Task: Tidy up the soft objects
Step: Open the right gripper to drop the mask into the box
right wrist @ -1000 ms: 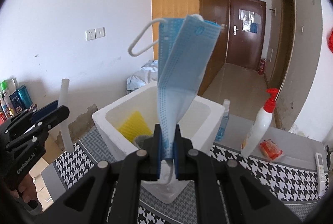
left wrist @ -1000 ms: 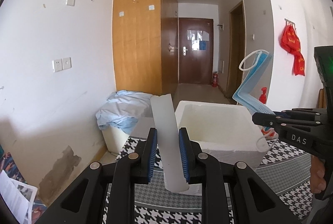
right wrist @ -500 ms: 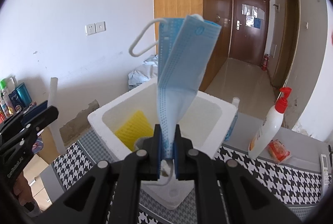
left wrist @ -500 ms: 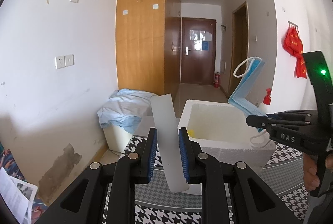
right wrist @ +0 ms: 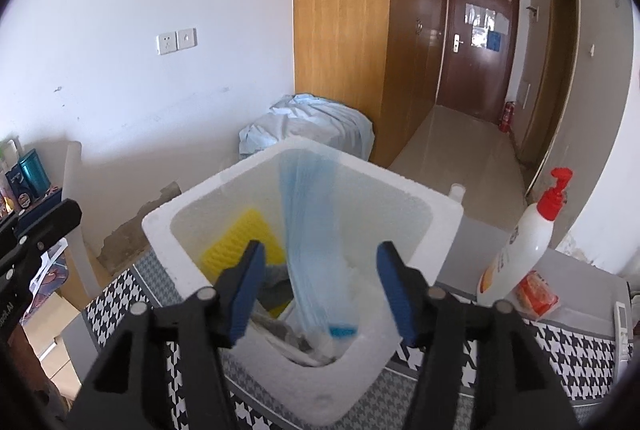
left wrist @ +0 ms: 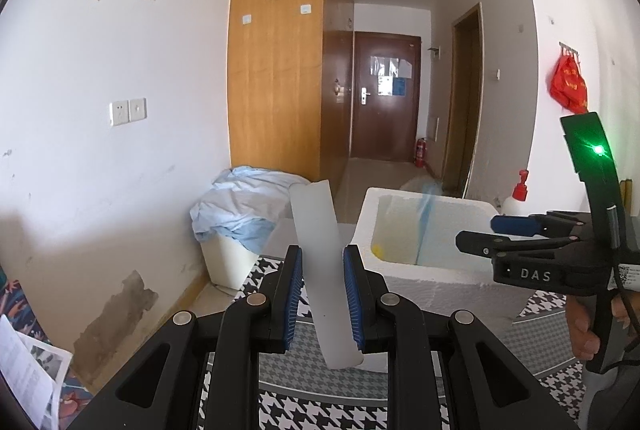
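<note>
White foam strip (left wrist: 323, 270) sits clenched between the blue pads of your left gripper (left wrist: 323, 294) — it stands nearly upright, tilted a little, top end above the pads and bottom end below them. That gripper hangs near the left edge of the houndstooth-covered surface (left wrist: 304, 406). Past it, off that edge, a white bin (left wrist: 224, 262) draped in pale blue cloth (left wrist: 240, 202).

Next right: the white foam box (right wrist: 360, 386) on the cloth, close to the surface's front edge. Your right gripper (right wrist: 320, 286) is over its near rim and its jaws have just been opening — they stand wide, pads clear of everything. The blue face mask (right wrist: 308, 238) is released, motion-blurred, inside the box between the spread pads but touching neither. A yellow sponge (right wrist: 240, 234) leans on the box's left inner wall; dark items at the bottom, too unclear to name.

Right of the box: a white pump bottle with red top (right wrist: 524, 250), an orange packet (right wrist: 538, 292) just beside it, and a white remote (right wrist: 622, 326) at the surface's right edge.
</note>
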